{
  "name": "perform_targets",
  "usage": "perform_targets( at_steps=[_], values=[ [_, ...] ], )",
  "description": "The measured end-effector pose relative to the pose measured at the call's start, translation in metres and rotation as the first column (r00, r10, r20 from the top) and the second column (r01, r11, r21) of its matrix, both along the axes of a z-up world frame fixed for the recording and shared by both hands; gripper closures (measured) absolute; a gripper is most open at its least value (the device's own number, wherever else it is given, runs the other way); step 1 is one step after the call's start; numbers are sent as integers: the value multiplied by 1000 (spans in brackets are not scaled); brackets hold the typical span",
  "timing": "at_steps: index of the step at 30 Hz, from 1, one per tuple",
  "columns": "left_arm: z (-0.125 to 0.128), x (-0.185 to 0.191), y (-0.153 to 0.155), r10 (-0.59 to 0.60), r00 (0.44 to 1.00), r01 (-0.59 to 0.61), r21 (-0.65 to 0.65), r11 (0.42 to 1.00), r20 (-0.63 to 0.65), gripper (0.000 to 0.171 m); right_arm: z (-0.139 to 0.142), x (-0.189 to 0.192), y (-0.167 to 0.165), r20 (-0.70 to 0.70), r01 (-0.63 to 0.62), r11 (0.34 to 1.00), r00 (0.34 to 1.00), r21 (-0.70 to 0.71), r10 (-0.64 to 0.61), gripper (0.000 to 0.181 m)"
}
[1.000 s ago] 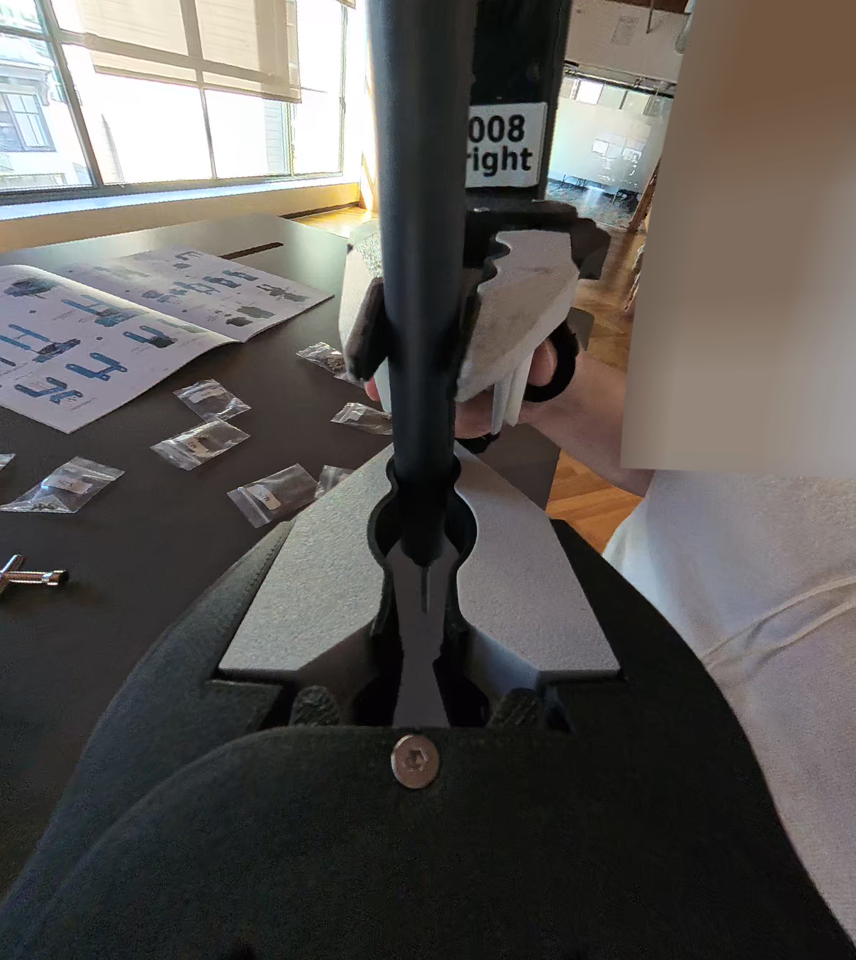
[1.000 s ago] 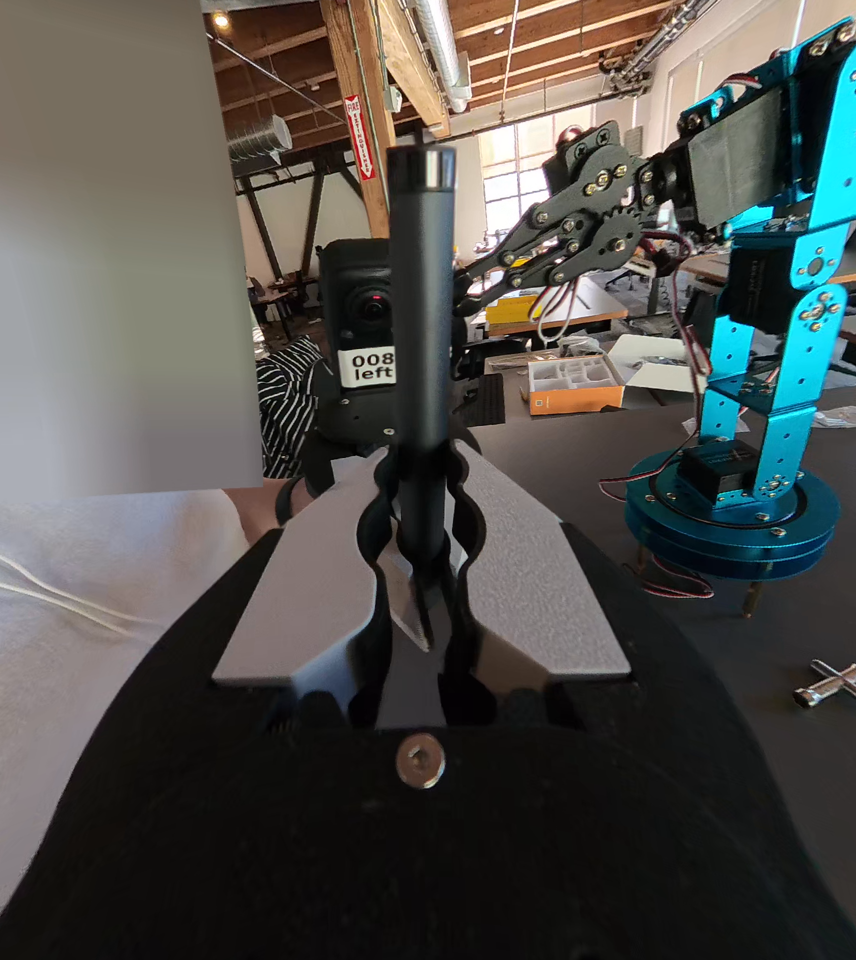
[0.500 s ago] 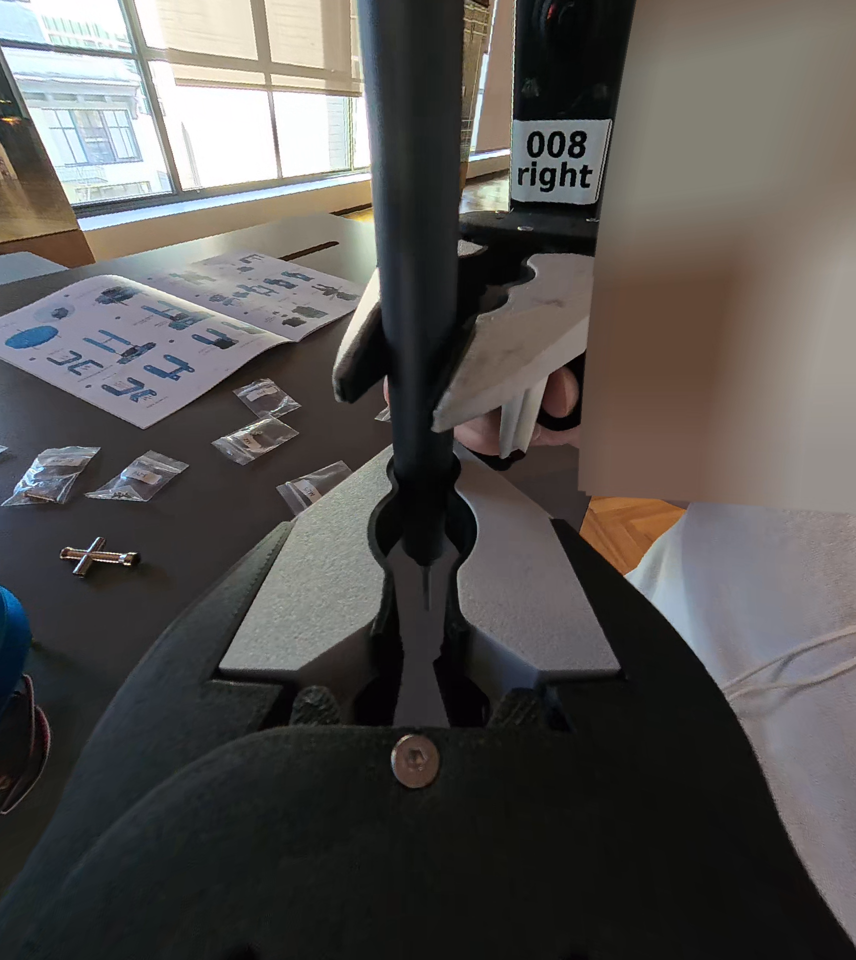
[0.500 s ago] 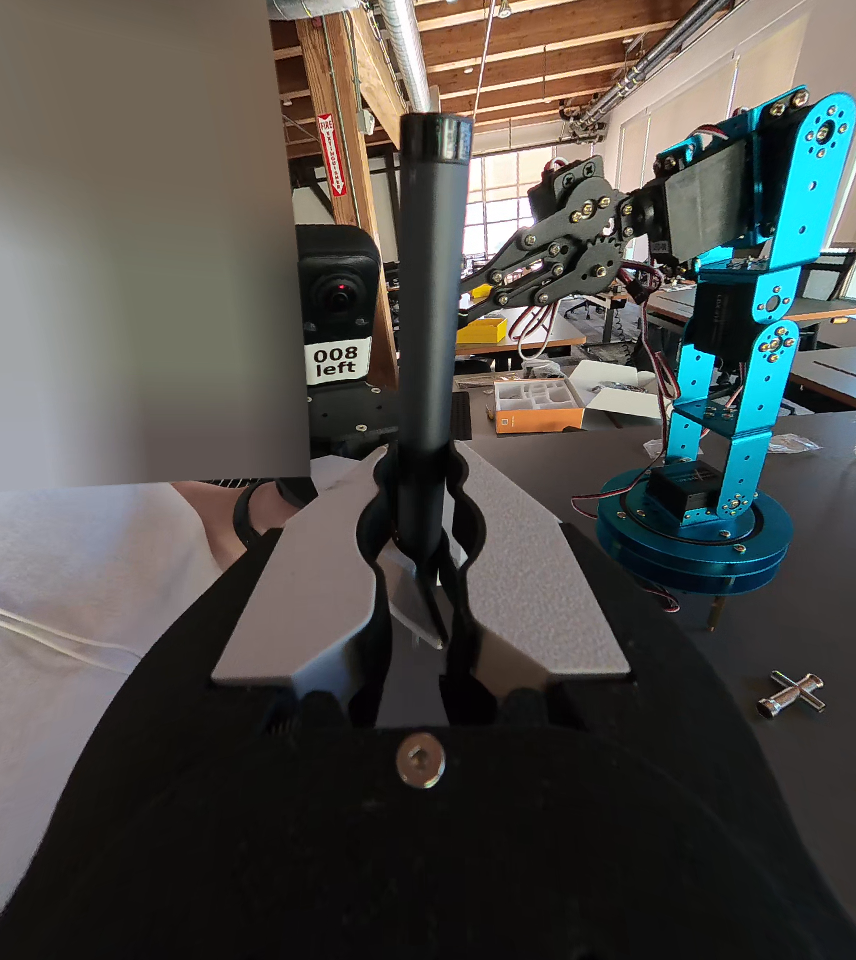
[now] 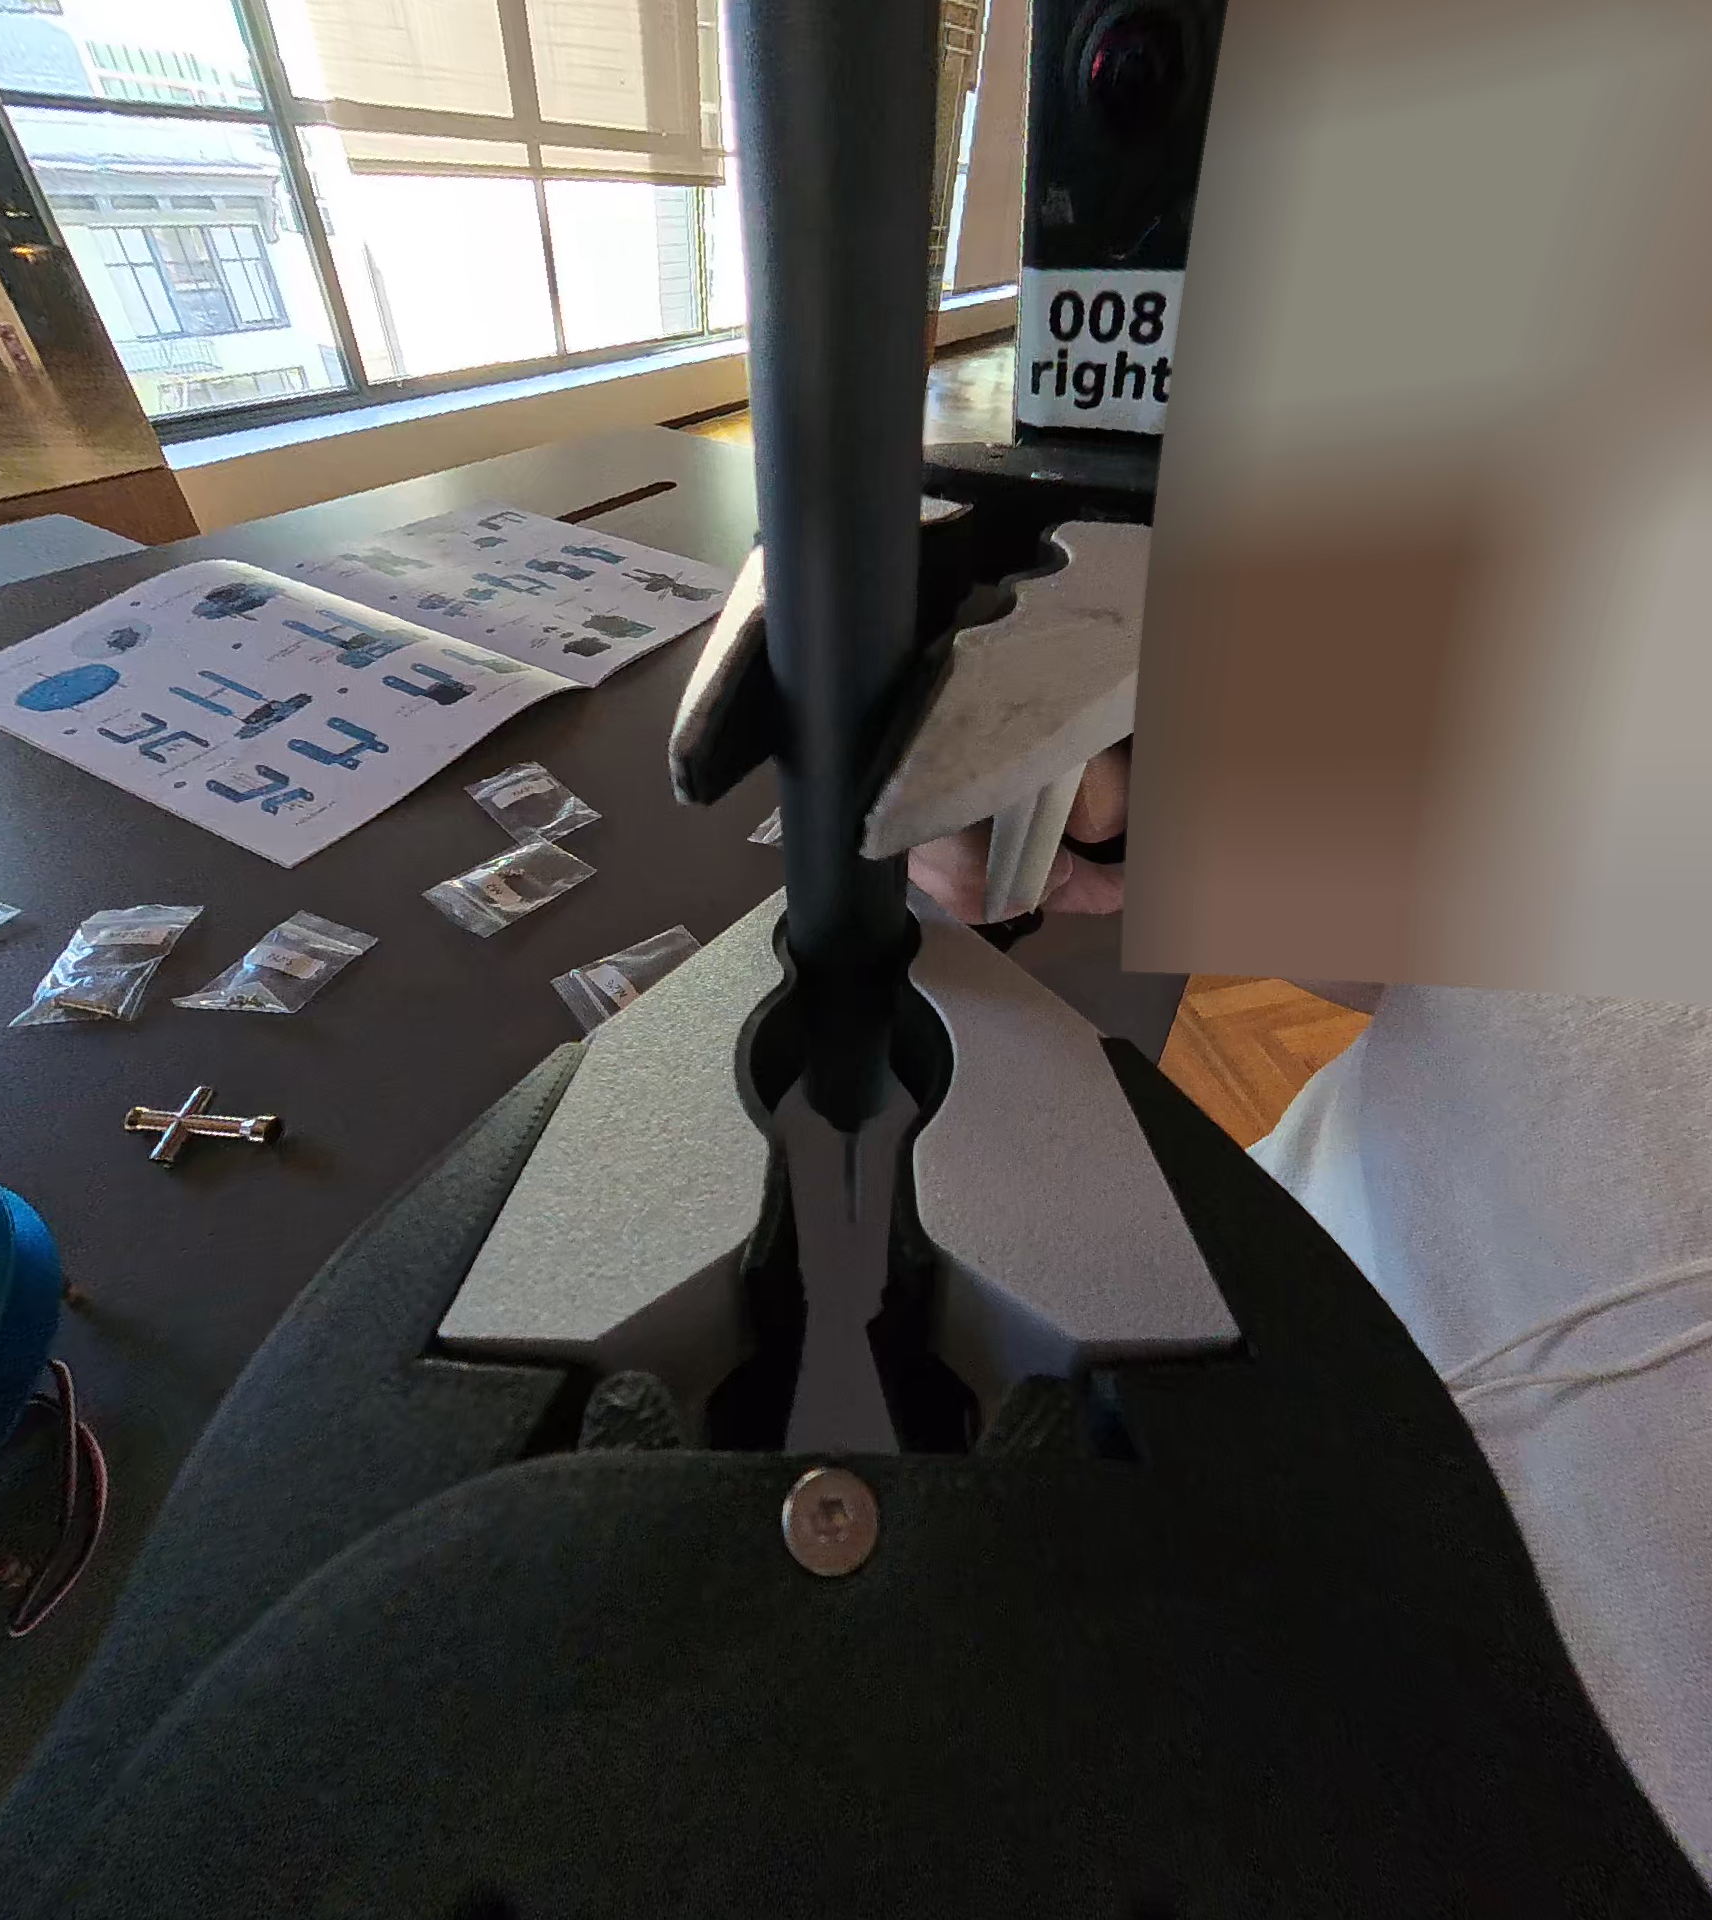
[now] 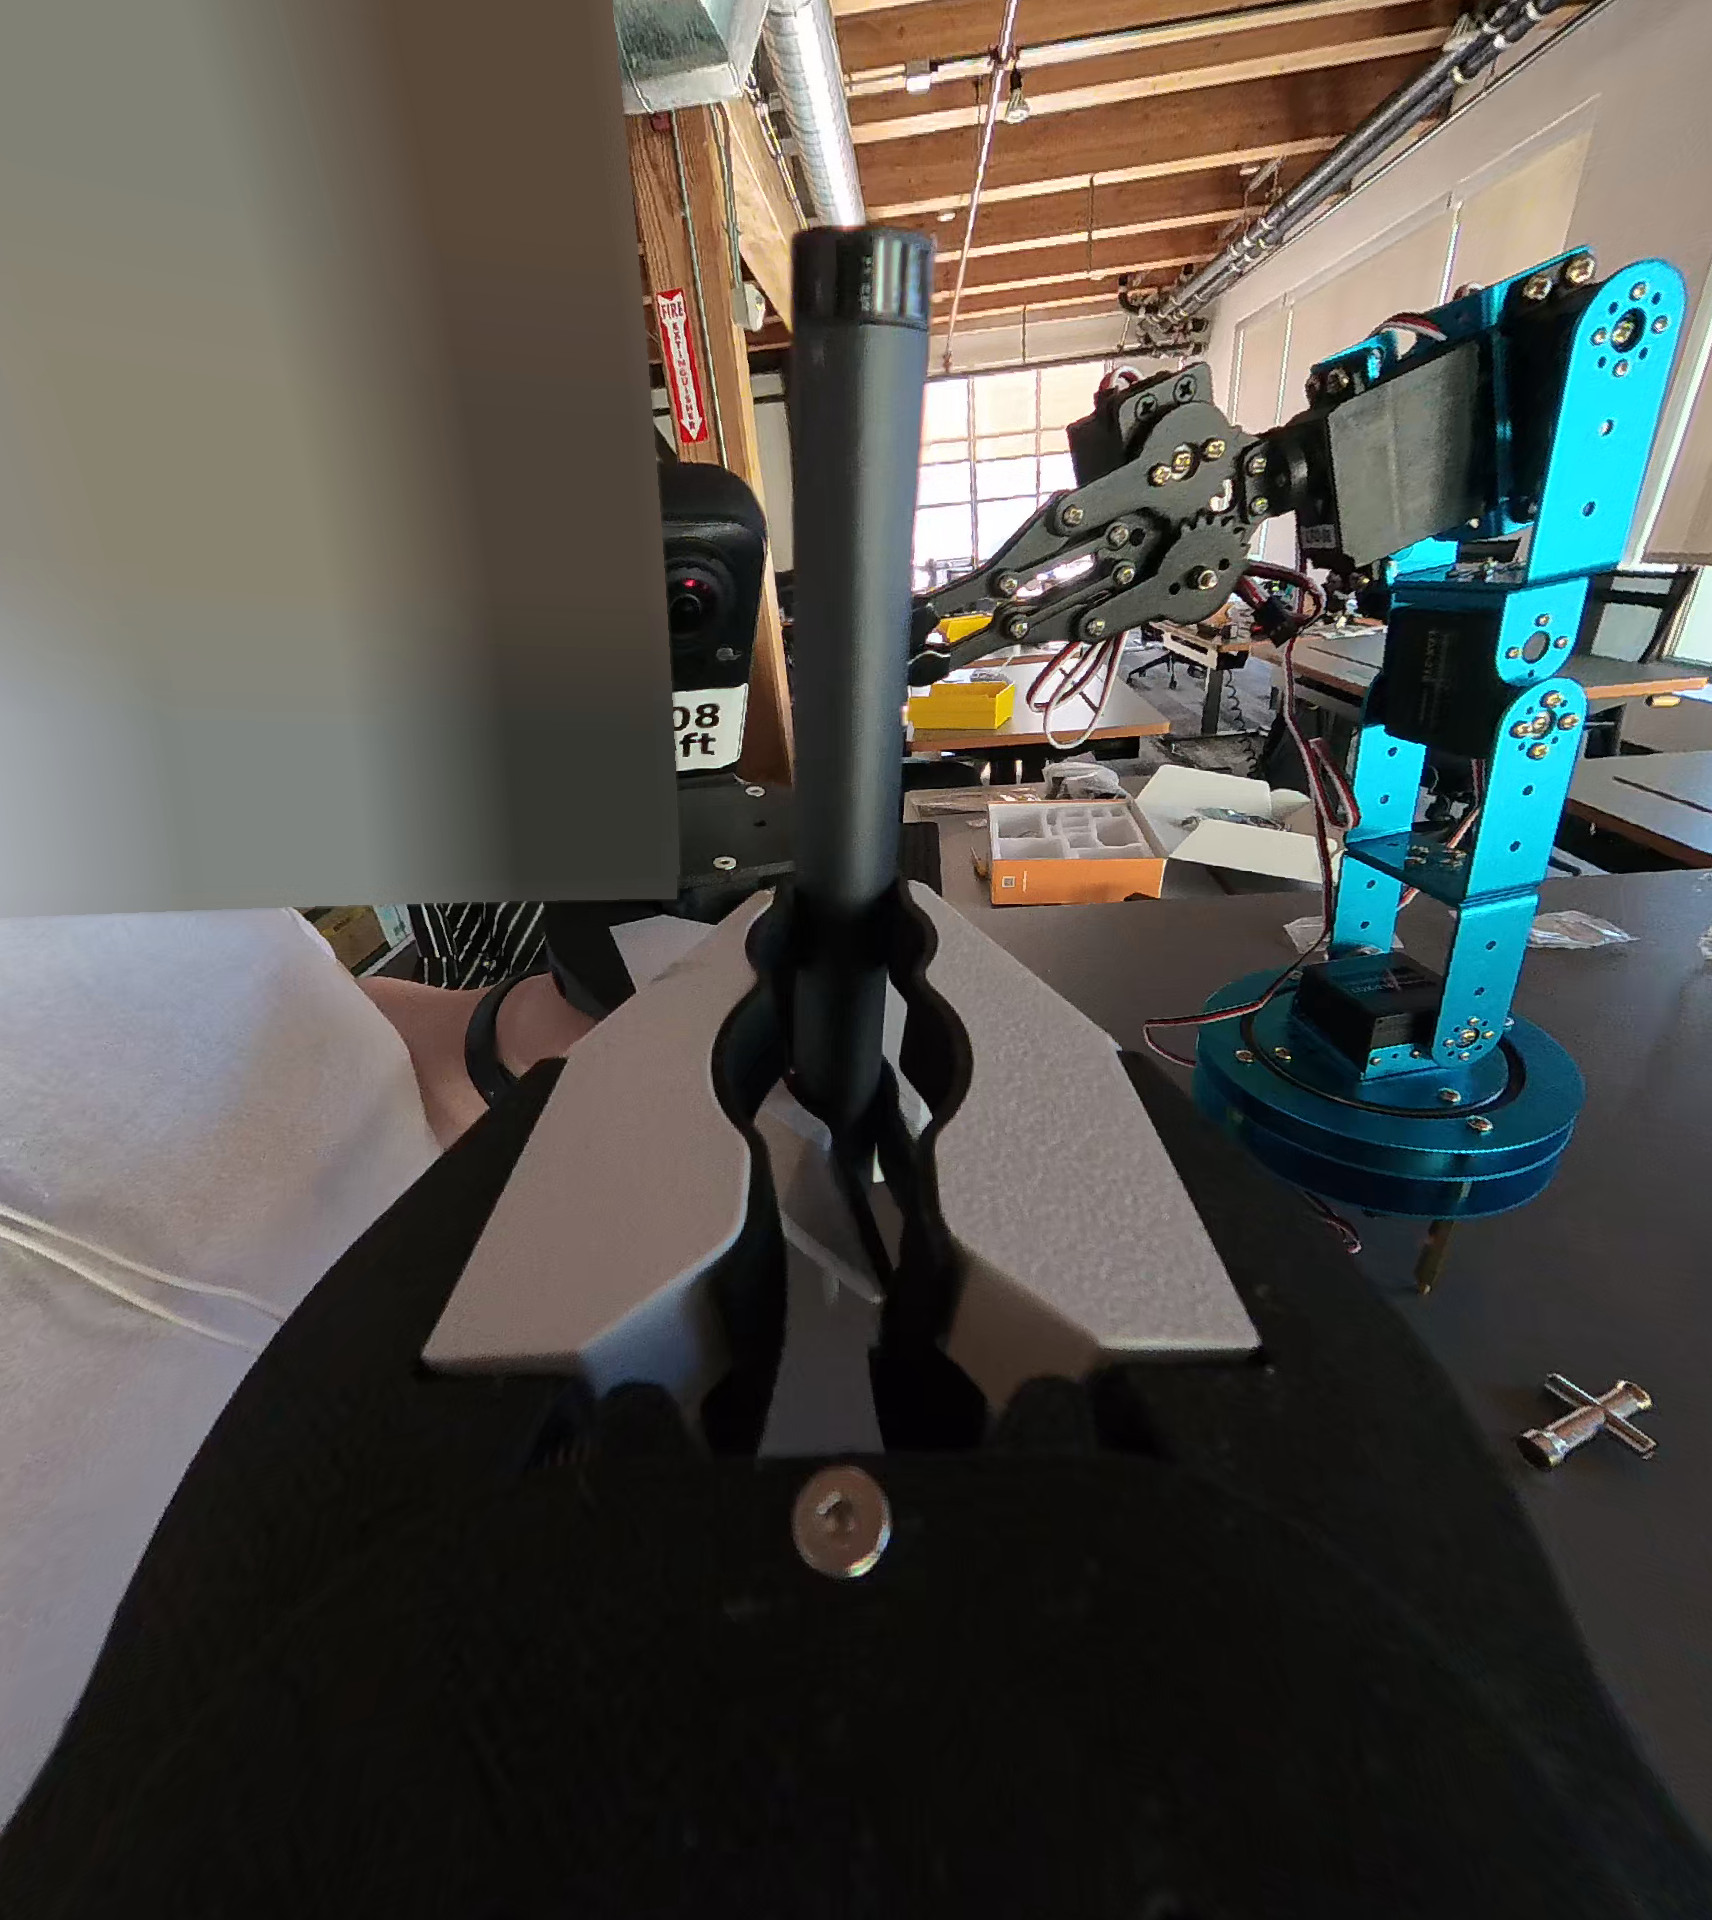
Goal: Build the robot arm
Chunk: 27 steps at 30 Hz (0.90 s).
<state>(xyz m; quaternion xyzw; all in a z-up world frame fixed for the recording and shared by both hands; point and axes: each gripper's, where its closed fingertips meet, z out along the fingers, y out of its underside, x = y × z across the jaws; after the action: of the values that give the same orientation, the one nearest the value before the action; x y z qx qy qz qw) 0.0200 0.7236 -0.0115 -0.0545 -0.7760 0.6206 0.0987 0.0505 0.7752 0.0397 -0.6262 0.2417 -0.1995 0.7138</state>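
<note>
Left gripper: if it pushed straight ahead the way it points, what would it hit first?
Most likely the right gripper, which sits close ahead, clamped on the same dark rod that the left gripper holds. Exact depth is hard to judge.

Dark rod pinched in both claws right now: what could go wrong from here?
1. The dark rod is gripped only near its lower end by the left claw and right claw, so it may slip or twist.
2. Swinging the rod sideways could hit the blue robot arm beside it.

Black hand-held gripper [image 5: 847, 997], grey fingers [image 5: 623, 1174], white shirt [image 5: 1558, 1351]
</note>
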Motion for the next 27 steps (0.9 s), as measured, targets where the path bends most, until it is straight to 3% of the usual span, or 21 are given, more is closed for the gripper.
perform_targets(
  at_steps=[20, 27],
  values=[
    [2, 0, 0, 66, 996, -68, 34, 997, 53, 163, 3, -3, 4, 13, 39, 999, 999, -24, -38, 164],
    [5, -6, 2, 47, 996, -49, 23, 999, 72, 163, 6, -10, 8, 3, -31, 1000, 1000, 5, 31, 165]
  ],
)
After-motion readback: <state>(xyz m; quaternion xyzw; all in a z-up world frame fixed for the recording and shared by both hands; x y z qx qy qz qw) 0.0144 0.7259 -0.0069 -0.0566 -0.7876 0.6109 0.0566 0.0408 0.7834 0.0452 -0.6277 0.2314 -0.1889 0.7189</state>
